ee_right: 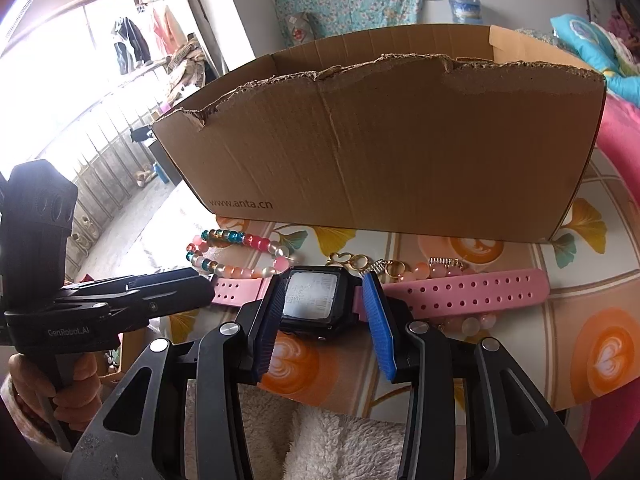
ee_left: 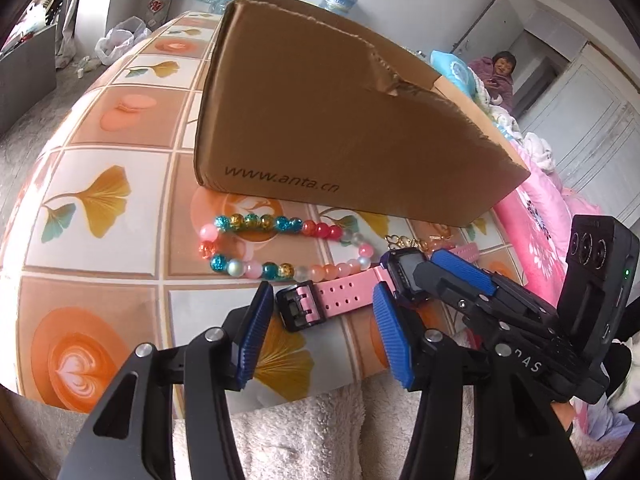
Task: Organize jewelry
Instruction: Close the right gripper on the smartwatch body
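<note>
A pink-strapped watch with a black case (ee_right: 310, 296) lies on the patterned tablecloth (ee_left: 100, 200), in front of a torn cardboard box (ee_right: 380, 160). My right gripper (ee_right: 324, 284) is shut on the case, one blue pad on each side; in the left wrist view it (ee_left: 416, 268) reaches in from the right. My left gripper (ee_left: 324, 304) holds the buckle half of the strap (ee_left: 340, 294) lengthwise, one pad by the black buckle (ee_left: 296, 308), the other near the case. A string of coloured beads (ee_left: 280, 248) lies between watch and box.
Gold charms (ee_right: 352, 262) and pale pink beads (ee_right: 468, 322) lie beside and under the far strap. A pink quilt (ee_left: 532, 216) borders the table at right, with a person (ee_left: 500, 76) sitting beyond it. White fleece (ee_left: 312, 432) lies below the grippers.
</note>
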